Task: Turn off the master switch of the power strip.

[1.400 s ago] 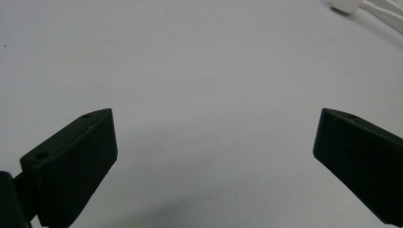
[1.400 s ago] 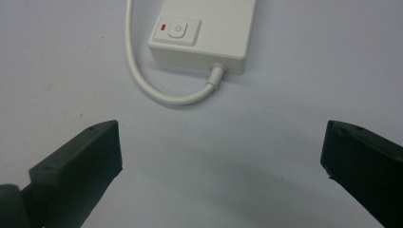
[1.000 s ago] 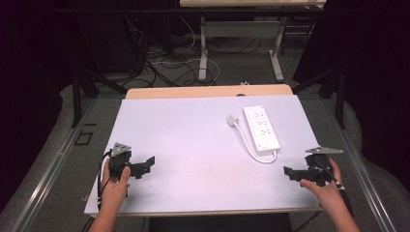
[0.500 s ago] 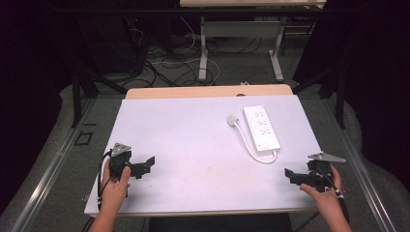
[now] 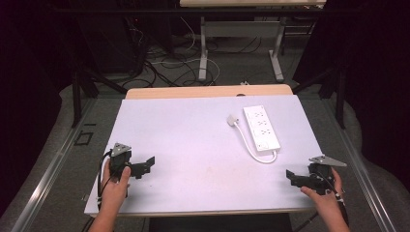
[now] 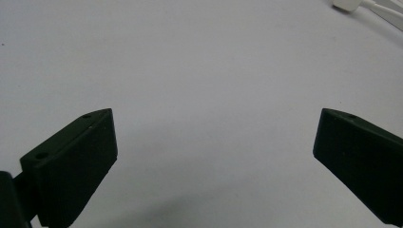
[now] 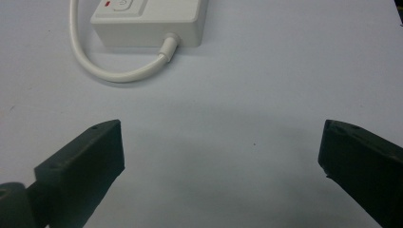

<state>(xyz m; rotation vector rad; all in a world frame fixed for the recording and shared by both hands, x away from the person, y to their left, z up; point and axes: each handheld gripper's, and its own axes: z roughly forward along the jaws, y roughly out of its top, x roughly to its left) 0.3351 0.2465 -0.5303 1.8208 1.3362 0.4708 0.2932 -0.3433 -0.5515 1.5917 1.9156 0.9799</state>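
Tongs, 2, left [image 5: 149,163] and right [image 5: 291,176], both spread, 1 power strip [image 5: 261,127], seemingly 1 plug [image 5: 232,119].

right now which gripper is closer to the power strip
The right gripper: the power strip lies on its half of the table, cord loop just ahead of its open jaws. The left gripper sits across the table.
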